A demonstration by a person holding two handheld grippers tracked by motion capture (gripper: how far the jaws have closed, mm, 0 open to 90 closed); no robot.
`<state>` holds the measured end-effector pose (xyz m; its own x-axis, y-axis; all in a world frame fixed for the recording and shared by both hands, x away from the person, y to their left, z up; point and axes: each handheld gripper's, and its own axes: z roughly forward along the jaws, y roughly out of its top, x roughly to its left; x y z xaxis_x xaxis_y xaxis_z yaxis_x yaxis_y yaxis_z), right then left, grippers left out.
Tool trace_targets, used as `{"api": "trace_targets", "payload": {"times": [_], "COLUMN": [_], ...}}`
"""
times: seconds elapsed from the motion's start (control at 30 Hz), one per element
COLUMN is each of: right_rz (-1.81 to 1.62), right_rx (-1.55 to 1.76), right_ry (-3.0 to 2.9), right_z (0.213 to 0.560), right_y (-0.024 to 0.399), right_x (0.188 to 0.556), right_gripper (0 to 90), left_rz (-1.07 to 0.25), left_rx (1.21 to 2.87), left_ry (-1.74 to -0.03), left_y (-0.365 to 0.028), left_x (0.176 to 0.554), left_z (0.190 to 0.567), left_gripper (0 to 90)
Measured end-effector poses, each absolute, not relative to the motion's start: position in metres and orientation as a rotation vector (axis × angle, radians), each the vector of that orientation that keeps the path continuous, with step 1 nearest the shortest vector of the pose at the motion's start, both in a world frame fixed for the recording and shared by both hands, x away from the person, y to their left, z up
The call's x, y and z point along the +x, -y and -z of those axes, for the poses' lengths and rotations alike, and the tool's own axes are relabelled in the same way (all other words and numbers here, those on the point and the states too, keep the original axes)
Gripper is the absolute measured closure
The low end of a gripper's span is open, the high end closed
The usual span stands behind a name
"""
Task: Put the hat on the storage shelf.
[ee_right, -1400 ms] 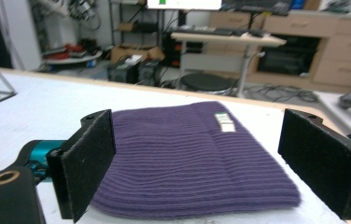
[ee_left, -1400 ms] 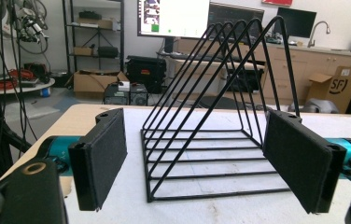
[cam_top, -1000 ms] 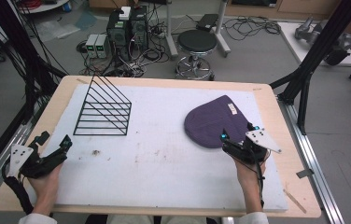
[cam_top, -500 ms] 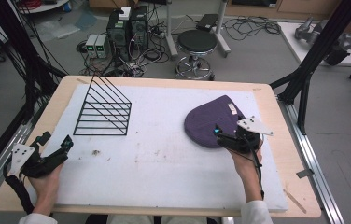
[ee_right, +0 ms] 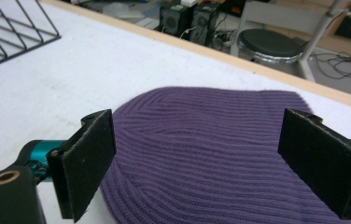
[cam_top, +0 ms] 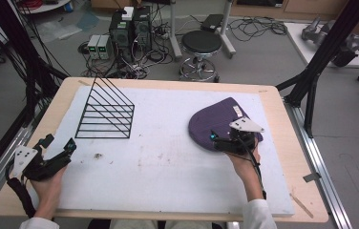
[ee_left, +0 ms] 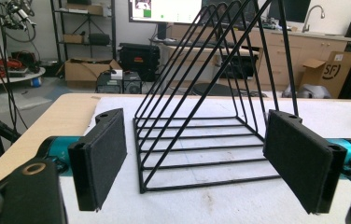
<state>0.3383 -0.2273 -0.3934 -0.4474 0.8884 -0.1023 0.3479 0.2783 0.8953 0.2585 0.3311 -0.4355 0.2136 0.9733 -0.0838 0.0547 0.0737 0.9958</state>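
While the wooden table (cam_top: pixel 282 143) carries its white felt-like mat (cam_top: pixel 168 162), scuffed with brown marks, the black wire rack (cam_top: pixel 105 112) stands on the mat's far left part, a triangular wedge of thin rods whose slanted side rises toward the far edge. On the right part of the mat lies the purple beanie (cam_top: pixel 218 121), flat, finely ribbed knit, its rounded crown pointing to the left and its long axis running roughly across the table; a small white label shows near its far right edge. Over the beanie's near edge is the right gripper (cam_top: pixel 218 142), jaws spread wide, the knit between them, gripping nothing. Well apart, at the near left corner, the left gripper (cam_top: pixel 58 150) rests with jaws wide and empty, aimed at the rack.
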Motion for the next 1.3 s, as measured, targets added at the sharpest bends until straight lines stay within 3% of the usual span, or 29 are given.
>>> {"api": "trace_targets", "payload": {"times": [1.3], "right_rz": [-0.947], "right_rx": [0.998], "right_ry": [-2.291], "right_z": [0.426], "right_y": [0.187], "right_x": [0.376], "right_gripper": [10.4], "left_rz": [-0.919], "left_rx": [1.258], "left_ry": [-1.111], "left_y": [-0.331], "left_x": [0.260], "left_z": [0.435], "left_gripper": [22.3]}}
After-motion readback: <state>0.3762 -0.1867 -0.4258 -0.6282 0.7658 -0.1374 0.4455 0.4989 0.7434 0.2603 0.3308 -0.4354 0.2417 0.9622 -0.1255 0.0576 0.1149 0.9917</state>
